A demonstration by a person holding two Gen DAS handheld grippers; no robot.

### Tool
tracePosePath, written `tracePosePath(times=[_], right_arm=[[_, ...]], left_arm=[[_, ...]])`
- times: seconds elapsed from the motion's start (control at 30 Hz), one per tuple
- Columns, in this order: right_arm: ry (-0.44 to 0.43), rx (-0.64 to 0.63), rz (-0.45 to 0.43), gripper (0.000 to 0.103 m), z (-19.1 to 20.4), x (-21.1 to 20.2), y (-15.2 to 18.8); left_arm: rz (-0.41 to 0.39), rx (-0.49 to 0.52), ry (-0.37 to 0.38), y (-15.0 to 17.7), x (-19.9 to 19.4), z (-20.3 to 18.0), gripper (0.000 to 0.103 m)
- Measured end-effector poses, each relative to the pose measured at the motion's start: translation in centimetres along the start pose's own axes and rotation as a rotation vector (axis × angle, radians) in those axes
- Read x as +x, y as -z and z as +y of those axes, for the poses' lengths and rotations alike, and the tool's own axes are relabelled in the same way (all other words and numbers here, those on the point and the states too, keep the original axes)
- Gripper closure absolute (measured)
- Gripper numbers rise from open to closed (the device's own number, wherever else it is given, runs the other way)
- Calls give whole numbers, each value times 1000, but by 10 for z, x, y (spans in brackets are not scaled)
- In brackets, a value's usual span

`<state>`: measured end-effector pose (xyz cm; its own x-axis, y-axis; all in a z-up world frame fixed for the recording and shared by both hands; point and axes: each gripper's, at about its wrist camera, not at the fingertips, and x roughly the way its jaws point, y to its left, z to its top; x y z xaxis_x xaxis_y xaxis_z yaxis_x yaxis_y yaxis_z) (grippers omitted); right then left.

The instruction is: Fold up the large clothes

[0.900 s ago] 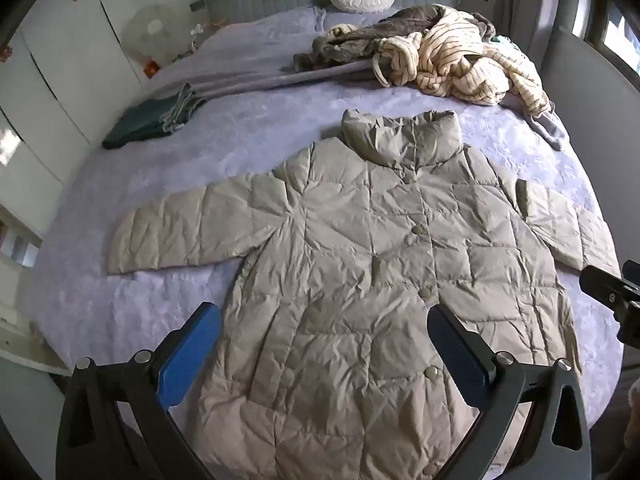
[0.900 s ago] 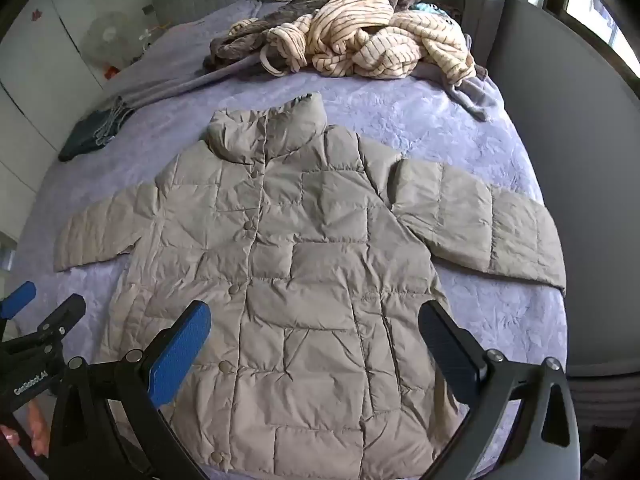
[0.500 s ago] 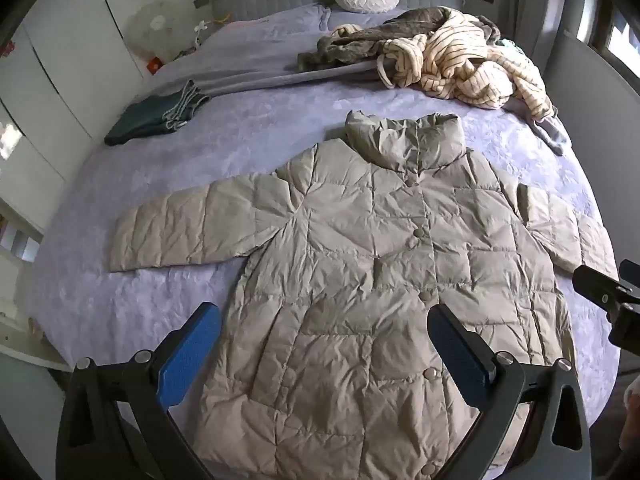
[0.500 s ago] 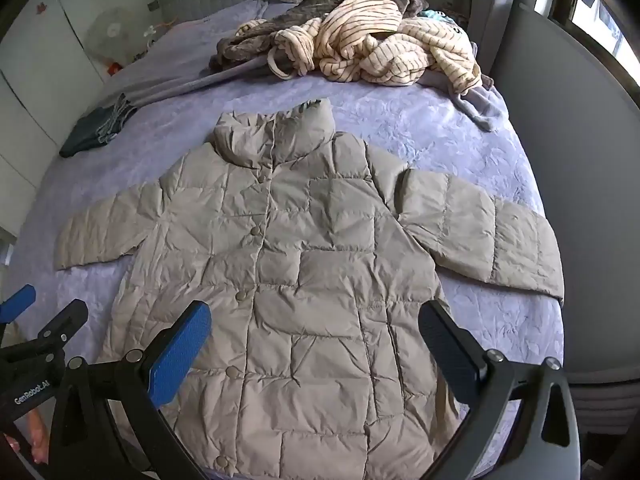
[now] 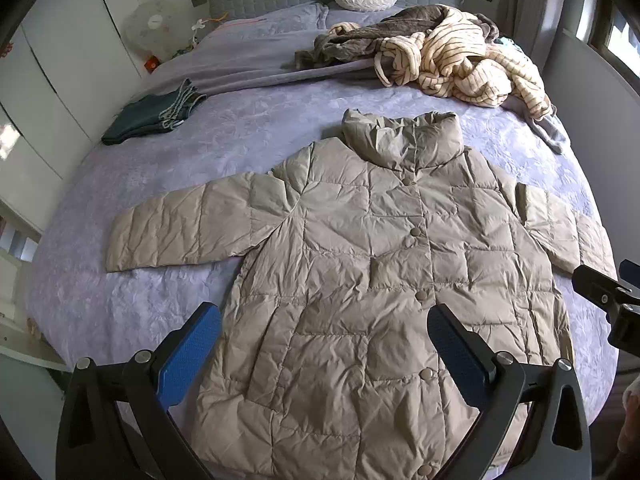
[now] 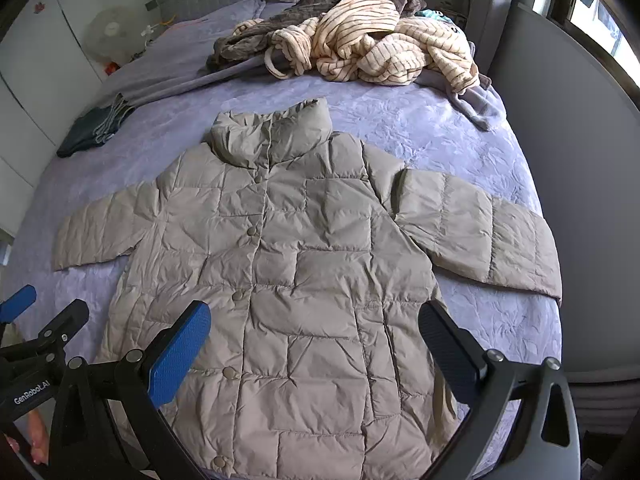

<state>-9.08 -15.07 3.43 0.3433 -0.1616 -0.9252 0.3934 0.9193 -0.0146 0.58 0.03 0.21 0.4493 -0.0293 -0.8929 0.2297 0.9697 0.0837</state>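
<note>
Left wrist view: both grippers a touch further back from the quilted coat (image 5: 384,280), nothing grasped.
Left gripper (image 5: 324,344) and right gripper (image 6: 314,344) with jaws wide and empty; coat flat on the bed (image 5: 248,136), buttoned, sleeves spread, ahead of and below both jaws, more of the hem showing between them than a second ago. Folding not begun; probably lining up for a sleeve.

I see both wrist cameras angled steeply down from the bed's (image 5: 248,136) foot, sharing the spread jacket (image 5: 380,280); edges probably distorted.
</note>
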Motion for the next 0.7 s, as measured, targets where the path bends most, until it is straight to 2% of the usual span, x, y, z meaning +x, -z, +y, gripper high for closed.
tracePosePath(times=[0.7], right_arm=[[2,3,1,0,1,0,-1]], left_arm=[[0,3,2,0,1,1,0]])
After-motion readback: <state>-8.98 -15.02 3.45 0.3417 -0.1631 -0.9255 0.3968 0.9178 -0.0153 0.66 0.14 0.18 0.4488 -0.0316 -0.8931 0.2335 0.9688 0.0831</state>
